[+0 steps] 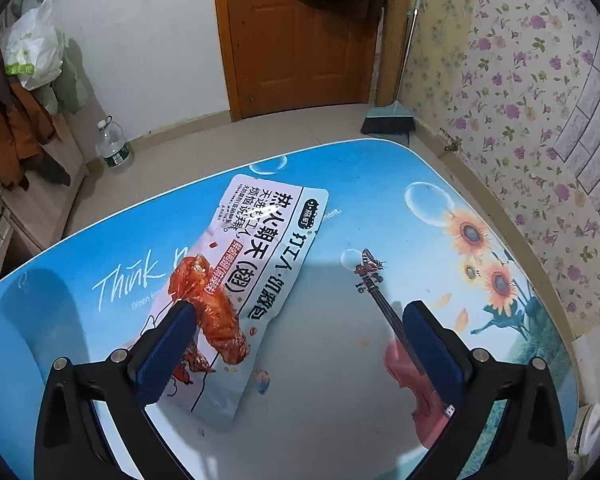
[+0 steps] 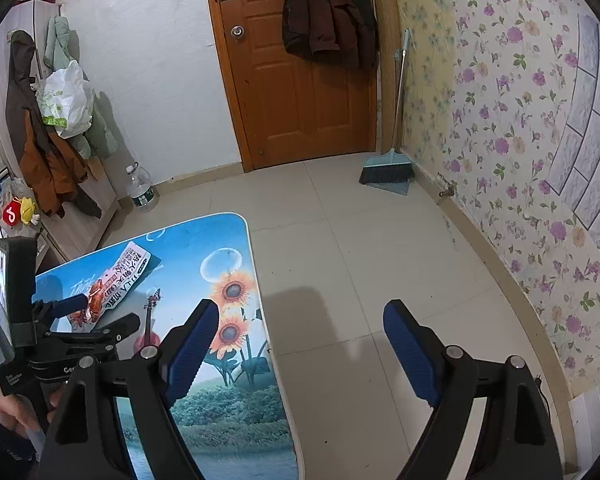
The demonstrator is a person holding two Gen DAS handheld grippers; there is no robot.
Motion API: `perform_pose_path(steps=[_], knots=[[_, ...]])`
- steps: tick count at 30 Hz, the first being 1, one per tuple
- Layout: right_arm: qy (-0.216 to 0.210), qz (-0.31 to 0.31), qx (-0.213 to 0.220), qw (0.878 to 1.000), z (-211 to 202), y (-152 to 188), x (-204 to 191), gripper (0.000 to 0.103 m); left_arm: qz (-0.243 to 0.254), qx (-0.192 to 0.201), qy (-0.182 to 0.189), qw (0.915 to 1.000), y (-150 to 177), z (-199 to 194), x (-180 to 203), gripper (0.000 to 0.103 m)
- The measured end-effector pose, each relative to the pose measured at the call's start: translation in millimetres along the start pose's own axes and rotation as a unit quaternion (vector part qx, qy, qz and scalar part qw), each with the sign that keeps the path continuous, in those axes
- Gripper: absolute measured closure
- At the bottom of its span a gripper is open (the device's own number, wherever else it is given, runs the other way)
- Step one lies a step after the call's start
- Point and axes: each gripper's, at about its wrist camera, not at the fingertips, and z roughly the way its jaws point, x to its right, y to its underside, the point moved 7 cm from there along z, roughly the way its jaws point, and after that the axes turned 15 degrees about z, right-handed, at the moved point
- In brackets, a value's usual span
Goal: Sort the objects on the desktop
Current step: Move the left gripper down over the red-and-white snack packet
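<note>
A white snack packet [image 1: 256,280] printed with a red chicken wing lies flat on the blue printed table [image 1: 340,380]. My left gripper [image 1: 300,316] hangs just above it, open. Its left finger [image 1: 168,352] covers the packet's near left part, and its right finger [image 1: 432,348] is over bare tabletop. In the right wrist view the packet [image 2: 120,276] shows far left with the left gripper [image 2: 100,314] over it, held by a hand. My right gripper [image 2: 302,308] is open and holds nothing, straddling the table's right edge [image 2: 260,300] with floor beneath.
Beyond the table are a tiled floor, a wooden door [image 2: 300,80] with a dark coat, a broom [image 2: 388,168] against the floral wall, a water bottle [image 2: 140,192], and coats and a plastic bag [image 2: 66,100] hanging at left.
</note>
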Motion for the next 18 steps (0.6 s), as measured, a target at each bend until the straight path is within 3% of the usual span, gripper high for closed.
perform_pose_path(steps=[8,12,18], knots=[[-0.004,0.000,-0.007,1.000,4.8,3.4,-3.0,0.017,0.021,-0.007,0.031,0.9993,-2.2,0.8,25.4,0.000],[-0.004,0.001,-0.005,1.000,4.1,2.2,-0.8,0.017,-0.004,0.018,-0.006,0.9998,-6.2,-9.7,9.3,0.000],[-0.005,0.011,-0.008,1.000,6.3,0.9,4.0,0.017,-0.047,0.000,-0.015,0.9988,-1.2,-2.3,-20.0,0.000]])
